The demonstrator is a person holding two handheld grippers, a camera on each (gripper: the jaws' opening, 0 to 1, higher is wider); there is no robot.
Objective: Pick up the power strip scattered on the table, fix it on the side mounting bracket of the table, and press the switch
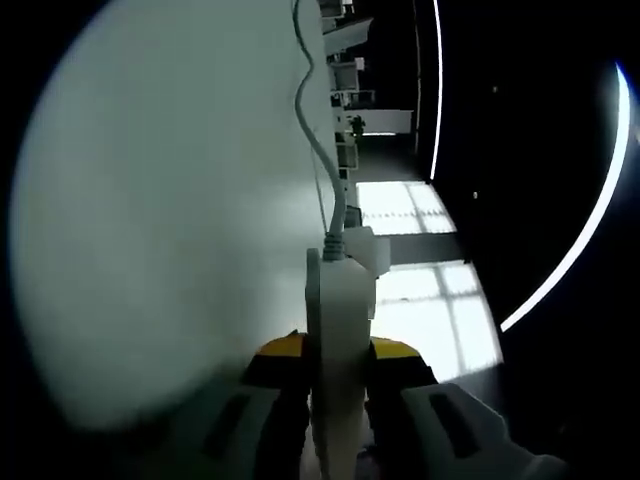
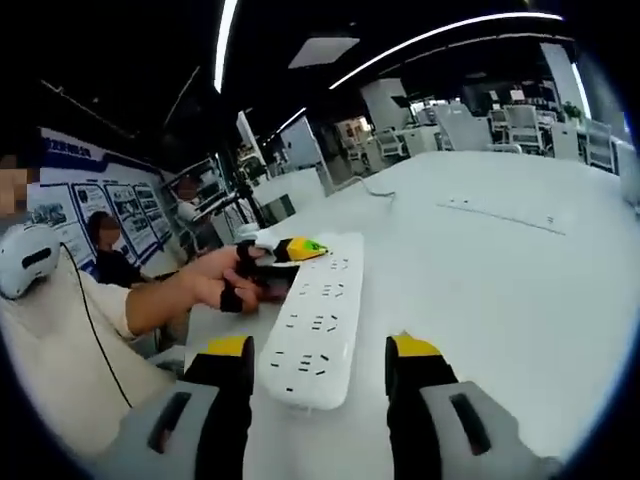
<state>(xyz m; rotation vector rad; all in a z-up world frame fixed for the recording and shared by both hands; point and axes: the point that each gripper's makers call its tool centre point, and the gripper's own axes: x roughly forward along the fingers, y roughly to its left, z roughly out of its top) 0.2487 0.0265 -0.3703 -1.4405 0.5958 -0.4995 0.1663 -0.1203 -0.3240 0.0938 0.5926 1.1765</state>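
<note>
The strip [image 2: 318,323] lies flat on the white table [image 2: 520,300], sockets up, running from 6 toward 12 o'clock in the right gripper view. Its near end sits between the right gripper [image 2: 318,385]'s yellow-tipped jaws, which stand apart on either side of it without touching. At its far end the left gripper [image 2: 290,252] grips it from 9 o'clock, held by a hand [image 2: 215,285] on a bare forearm.

In the left gripper view the strip [image 1: 338,350] stands edge-on between the left gripper [image 1: 335,365]'s jaws, which are clamped on its sides. A white cord [image 1: 315,130] leaves its far end and winds toward 12 o'clock along the table [image 1: 160,230], whose edge runs up the middle.

Past the table, at 3 o'clock, lies a dark floor with bright window patches [image 1: 420,280]. The room has a black ceiling with light strips [image 2: 440,35], wall posters [image 2: 90,210] at 9 o'clock, and chairs [image 2: 500,125] at 1 o'clock.
</note>
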